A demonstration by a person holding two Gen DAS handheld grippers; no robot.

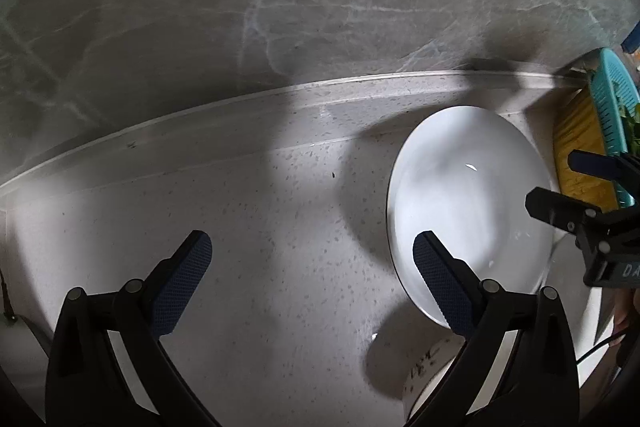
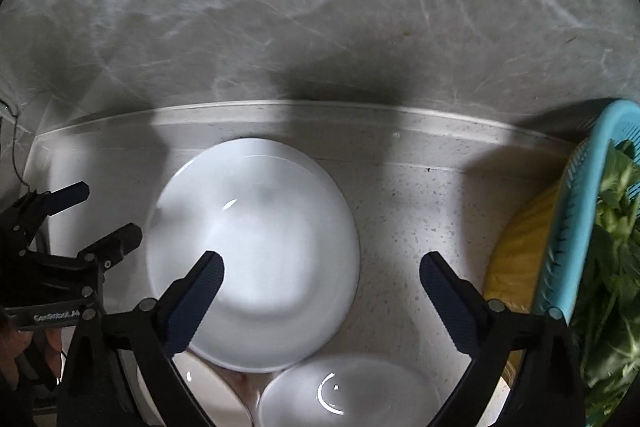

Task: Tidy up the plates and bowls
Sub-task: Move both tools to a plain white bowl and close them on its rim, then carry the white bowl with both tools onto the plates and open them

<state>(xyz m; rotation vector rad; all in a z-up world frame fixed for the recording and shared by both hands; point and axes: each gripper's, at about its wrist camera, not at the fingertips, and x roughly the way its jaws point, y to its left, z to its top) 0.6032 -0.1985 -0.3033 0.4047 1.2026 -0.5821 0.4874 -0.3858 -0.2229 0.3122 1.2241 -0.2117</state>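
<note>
I am holding both tools wide apart and empty, the left tool [image 1: 312,247] beside the white plate [image 2: 252,251] on the desk [image 1: 260,227], the right tool [image 2: 320,267] over its rim. I judge a rim pinch safest, avoiding the bowl [image 2: 348,395] below.

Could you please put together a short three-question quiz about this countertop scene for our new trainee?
1. True or false: the right tongs grip the white plate.
2. What colour is the colander holding greens?
3. Which stands between the two tongs: A) the plate, B) the colander?

Key: 1. False, both the right and left tongs stand open and empty. 2. Teal. 3. A.
</note>
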